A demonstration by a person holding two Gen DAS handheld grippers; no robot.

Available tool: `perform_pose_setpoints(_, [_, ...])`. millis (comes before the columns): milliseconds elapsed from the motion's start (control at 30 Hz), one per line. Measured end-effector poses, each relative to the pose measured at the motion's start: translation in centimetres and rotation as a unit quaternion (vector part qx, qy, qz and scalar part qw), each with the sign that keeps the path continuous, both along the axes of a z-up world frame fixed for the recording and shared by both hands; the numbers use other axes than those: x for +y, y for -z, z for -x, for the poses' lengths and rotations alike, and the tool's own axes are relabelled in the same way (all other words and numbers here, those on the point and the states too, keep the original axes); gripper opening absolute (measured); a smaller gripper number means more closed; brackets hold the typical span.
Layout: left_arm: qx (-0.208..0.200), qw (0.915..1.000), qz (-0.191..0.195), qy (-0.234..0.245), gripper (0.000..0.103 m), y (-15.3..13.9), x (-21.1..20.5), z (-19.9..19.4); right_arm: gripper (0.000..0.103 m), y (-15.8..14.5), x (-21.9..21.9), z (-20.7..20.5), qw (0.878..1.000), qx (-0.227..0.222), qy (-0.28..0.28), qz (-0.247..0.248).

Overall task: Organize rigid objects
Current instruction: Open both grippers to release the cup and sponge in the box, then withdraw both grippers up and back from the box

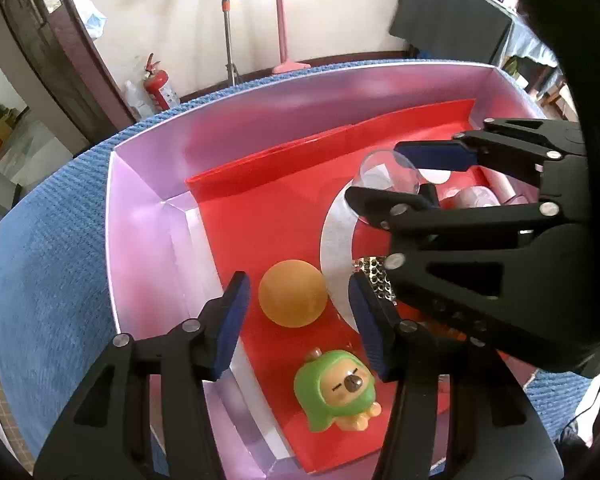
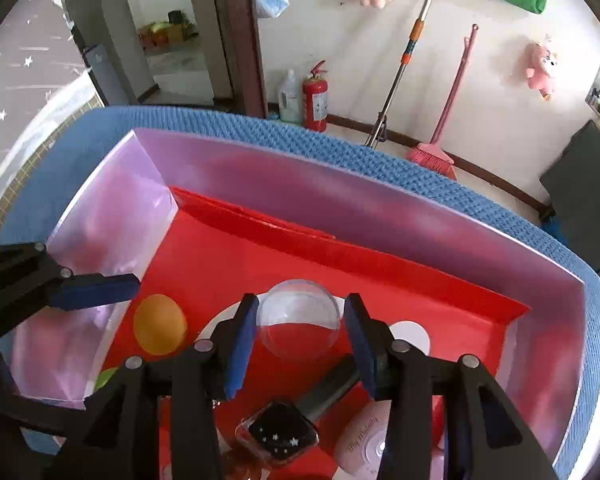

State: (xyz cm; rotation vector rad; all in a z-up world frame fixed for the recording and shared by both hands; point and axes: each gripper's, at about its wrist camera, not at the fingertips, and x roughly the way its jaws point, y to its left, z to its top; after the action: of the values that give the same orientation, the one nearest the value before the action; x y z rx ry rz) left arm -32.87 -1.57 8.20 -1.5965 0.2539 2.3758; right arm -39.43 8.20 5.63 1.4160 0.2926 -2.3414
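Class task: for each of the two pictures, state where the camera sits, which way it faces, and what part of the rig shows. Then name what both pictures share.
Left wrist view: sits on the left gripper, looks steeply down at the orange ball in the red-lined pink box; right gripper shows.
Right wrist view: sits on the right gripper, looks down at the clear plastic dome; left gripper finger shows.
Shared: ball, dome, box, red fire extinguisher.
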Motion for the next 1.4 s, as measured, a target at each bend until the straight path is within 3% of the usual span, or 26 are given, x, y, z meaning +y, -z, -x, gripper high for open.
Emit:
perform_pose_setpoints(67, [0.008, 0.9999, -0.001, -0.010, 0.058, -0.5, -0.2, -0.4, 0.052, -0.9, 0.3, -0.5, 1.000, 0.008, 0.005, 0.007])
perform_pose_setpoints(300, [0.039, 0.9987, -0.023, -0.024, 0.059, -3.0, 0.1, -2.2, 0.066, -5.7, 2.1, -3.6, 0.998, 0.055, 0.023, 0.028])
perform_pose_setpoints(367, [0.057, 0.9977, -0.027, -0.025, 0.064, -4.2, 0.0, -3.3, 0.071, -7.0, 2.6, -4.6, 0.997, 0.071, 0.027, 0.031])
perform_pose_setpoints(500, [0.087, 0.9948, -0.047, -0.024, 0.067, -5.7, -0.2, -4.3, 0.078, -9.7, 3.8, -7.2, 0.992, 0.111, 0.038, 0.041])
perform_pose_setpoints(567, [0.104, 0.9924, -0.060, -0.027, 0.075, -6.2, 0.2, -4.9, 0.083, -10.9, 4.7, -8.6, 0.989, 0.129, 0.045, 0.047])
perform_pose_setpoints(733, [0.141, 0.9857, -0.086, -0.032, 0.076, -6.9, 0.8, -6.4, 0.091, -13.0, 7.0, -12.3, 0.981, 0.176, 0.063, 0.052])
perform_pose_setpoints(1067, [0.201, 0.9702, -0.126, -0.048, 0.084, -7.4, 1.0, -9.6, 0.100, -13.6, 10.5, -17.9, 0.968, 0.224, 0.092, 0.063])
perform_pose_setpoints(1200, [0.228, 0.9659, -0.111, -0.055, 0.086, -6.8, 1.4, -10.7, 0.102, -12.6, 11.8, -19.1, 0.964, 0.228, 0.110, 0.079])
perform_pose_setpoints(1400, [0.259, 0.9575, -0.102, -0.077, 0.092, -5.1, 1.4, -12.2, 0.102, -9.3, 12.5, -19.3, 0.963, 0.229, 0.126, 0.062])
